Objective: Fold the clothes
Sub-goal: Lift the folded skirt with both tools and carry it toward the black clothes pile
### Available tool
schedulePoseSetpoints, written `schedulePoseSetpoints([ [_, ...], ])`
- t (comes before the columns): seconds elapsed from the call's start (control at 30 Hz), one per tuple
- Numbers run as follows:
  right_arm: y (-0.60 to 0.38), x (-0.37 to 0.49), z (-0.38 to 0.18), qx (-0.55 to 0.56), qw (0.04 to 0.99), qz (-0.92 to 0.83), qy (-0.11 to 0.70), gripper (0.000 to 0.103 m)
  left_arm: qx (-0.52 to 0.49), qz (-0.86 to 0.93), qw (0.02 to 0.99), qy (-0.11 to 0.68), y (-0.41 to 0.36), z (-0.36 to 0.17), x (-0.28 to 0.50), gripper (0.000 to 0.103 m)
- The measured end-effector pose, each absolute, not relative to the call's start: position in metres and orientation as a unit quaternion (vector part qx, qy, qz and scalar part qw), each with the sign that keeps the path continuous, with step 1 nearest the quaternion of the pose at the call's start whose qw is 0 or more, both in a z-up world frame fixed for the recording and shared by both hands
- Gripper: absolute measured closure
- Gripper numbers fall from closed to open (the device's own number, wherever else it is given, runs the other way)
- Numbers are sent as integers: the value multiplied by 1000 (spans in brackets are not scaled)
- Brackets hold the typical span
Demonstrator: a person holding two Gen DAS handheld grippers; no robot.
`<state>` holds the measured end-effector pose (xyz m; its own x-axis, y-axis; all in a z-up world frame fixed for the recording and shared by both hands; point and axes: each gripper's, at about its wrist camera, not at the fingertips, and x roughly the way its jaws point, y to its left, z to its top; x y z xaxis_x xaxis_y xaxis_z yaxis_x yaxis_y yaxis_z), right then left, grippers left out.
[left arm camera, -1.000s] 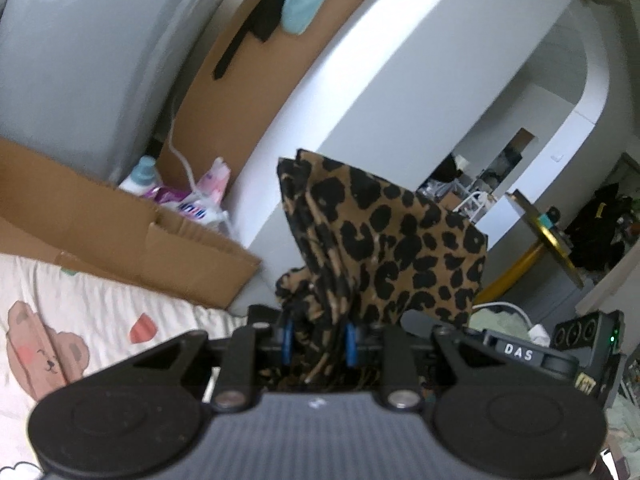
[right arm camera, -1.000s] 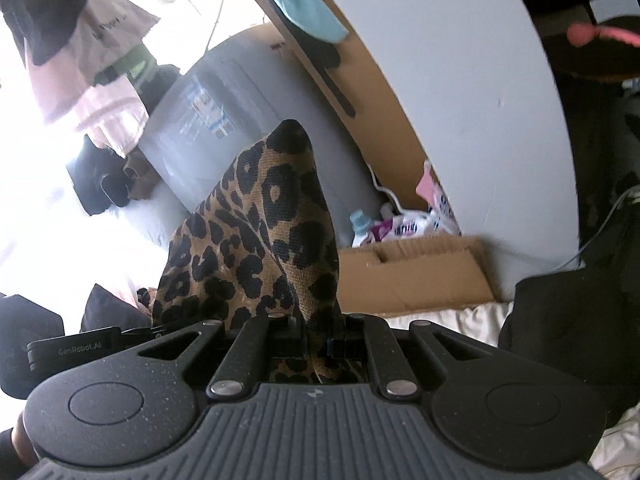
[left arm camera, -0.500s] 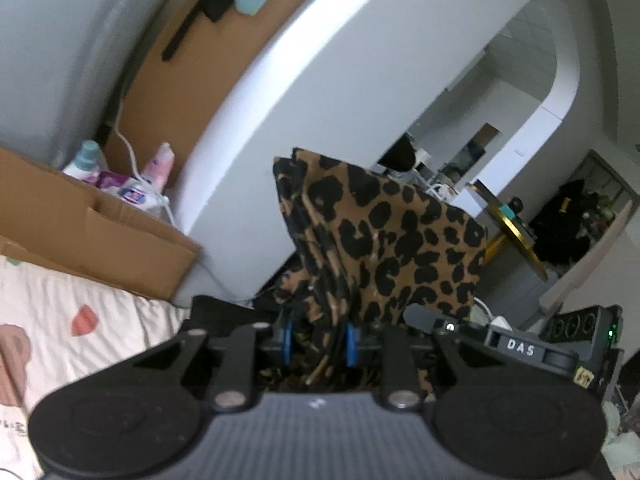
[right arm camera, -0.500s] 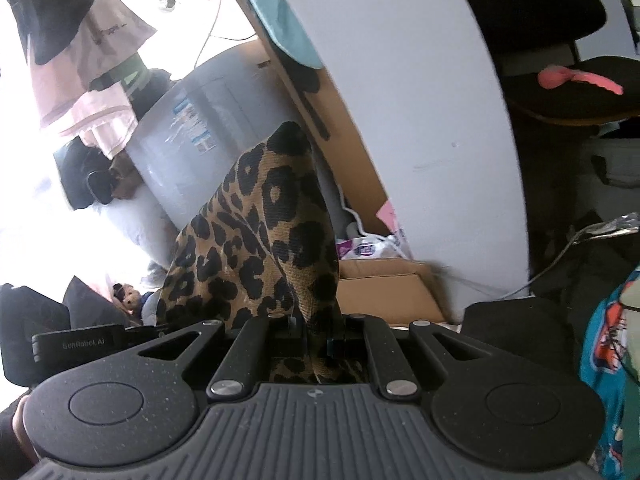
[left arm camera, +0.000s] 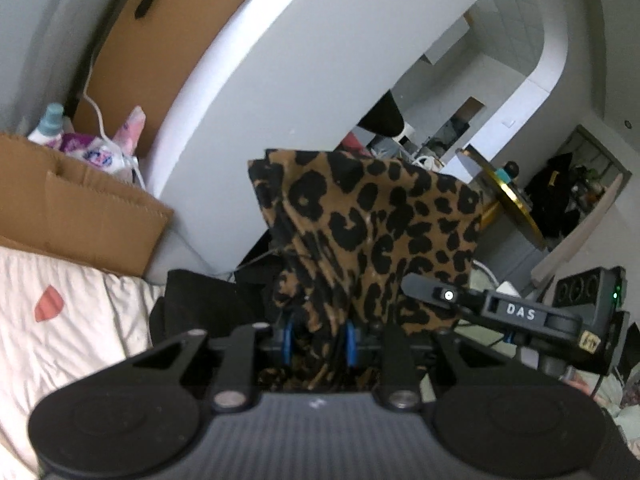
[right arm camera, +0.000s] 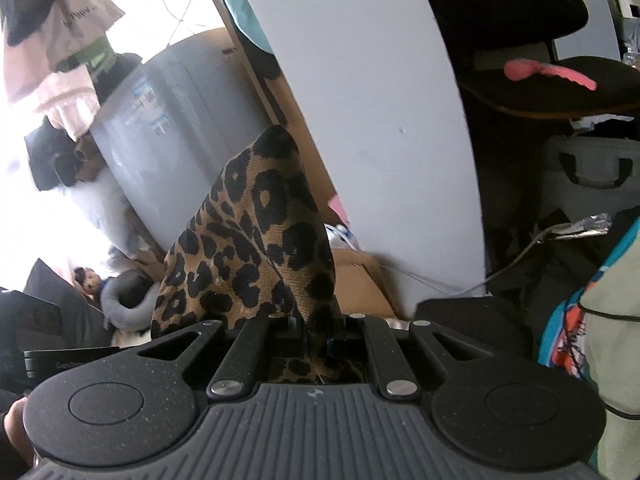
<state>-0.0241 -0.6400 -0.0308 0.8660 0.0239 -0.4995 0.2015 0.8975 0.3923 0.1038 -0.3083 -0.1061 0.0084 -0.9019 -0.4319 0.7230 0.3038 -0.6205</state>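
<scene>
A leopard-print garment (left arm camera: 372, 236) stands up out of my left gripper (left arm camera: 318, 340), whose blue-padded jaws are shut on a bunched fold of it. The other end of the same leopard-print garment (right arm camera: 256, 248) rises as a peak from my right gripper (right arm camera: 316, 334), which is shut tight on a thin edge of the cloth. In the left wrist view the right gripper's black body (left arm camera: 516, 314) shows at the right, close beside the cloth. Both grippers hold the cloth up in the air, above a white printed bedsheet (left arm camera: 68, 320).
A cardboard box (left arm camera: 80, 208) with bottles stands at the left, against a white curved panel (left arm camera: 280, 92). A black cloth (left arm camera: 200, 300) lies at the sheet's edge. In the right wrist view a grey appliance (right arm camera: 168, 120), a black chair (right arm camera: 520, 40) and colourful clothes (right arm camera: 592, 312) surround the space.
Both grippers have swung to the right and sunk a little with the leopard cloth still held. The cardboard box has slid leftward in the left view; the chair and colourful clothes came into the right view.
</scene>
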Motion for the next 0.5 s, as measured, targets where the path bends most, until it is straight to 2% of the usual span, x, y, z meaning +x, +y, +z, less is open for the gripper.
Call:
schedulePoseSetpoints([
  [0.5, -690, -16, -125, 230, 916, -96, 316, 96, -119, -583, 662, 456, -365, -212, 110, 78],
])
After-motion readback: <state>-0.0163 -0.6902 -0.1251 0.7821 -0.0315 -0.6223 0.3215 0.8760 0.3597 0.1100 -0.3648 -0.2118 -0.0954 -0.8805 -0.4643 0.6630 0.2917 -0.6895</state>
